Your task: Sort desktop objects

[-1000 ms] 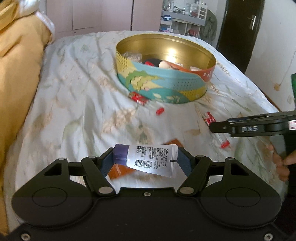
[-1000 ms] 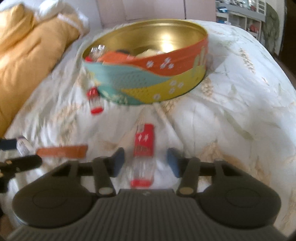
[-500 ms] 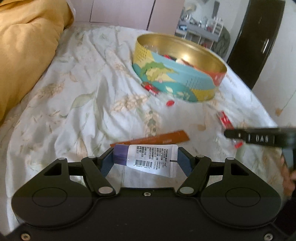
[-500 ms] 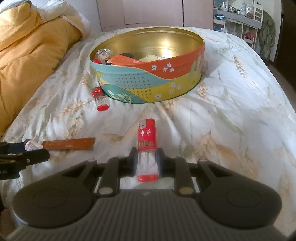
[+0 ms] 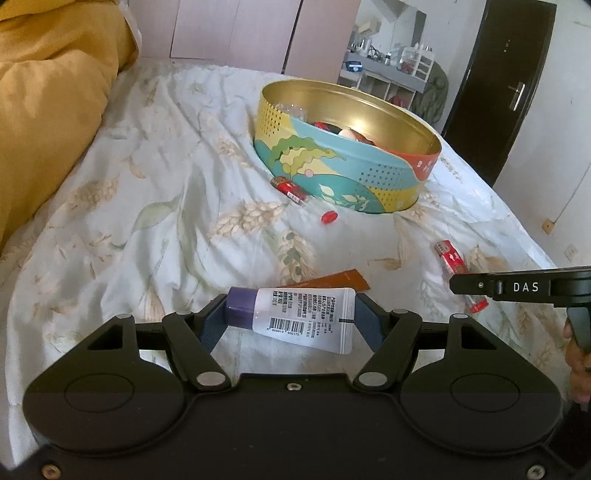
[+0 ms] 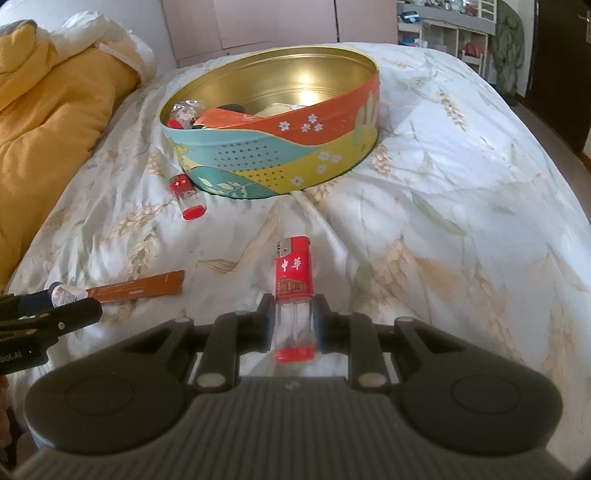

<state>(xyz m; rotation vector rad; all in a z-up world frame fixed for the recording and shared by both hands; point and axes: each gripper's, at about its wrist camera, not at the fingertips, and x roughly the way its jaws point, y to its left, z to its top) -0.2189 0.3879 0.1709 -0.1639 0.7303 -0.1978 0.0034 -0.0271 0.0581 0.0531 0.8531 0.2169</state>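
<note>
While a round decorated tin (image 5: 354, 177) sits open toward the far end of a bed (image 5: 155, 206) covered in a pale leaf-print quilt, two handheld grippers work over the near end. The left gripper (image 5: 291, 321) is clenched on a small white tube (image 5: 306, 319) with a purple cap and a barcode label, held crosswise between its blue pads, cap toward the left finger. Just beyond the tube, a flat orange-brown strip (image 5: 340, 278) lies on the quilt. The right gripper (image 6: 294, 319) grasps a red lighter (image 6: 293, 291) by its clear lower half, the red top pointing away toward the tin. In the left wrist view that same gripper reaches in from the right edge, with part of a hand (image 5: 578, 365) on its handle. A second red lighter (image 6: 186, 197) lies on the quilt just beside the tin's near-left wall; whether it touches the wall cannot be told. The tin already holds a jumble of small things, among them an orange packet (image 6: 229, 118) and something in clear wrap (image 6: 186, 110). A yellow duvet (image 6: 48, 99) is heaped along the bed's left edge. Behind the bed stand pale pink cabinet doors (image 5: 236, 33), a cluttered shelf unit (image 5: 391, 70) and a dark door (image 5: 506, 81).
</note>
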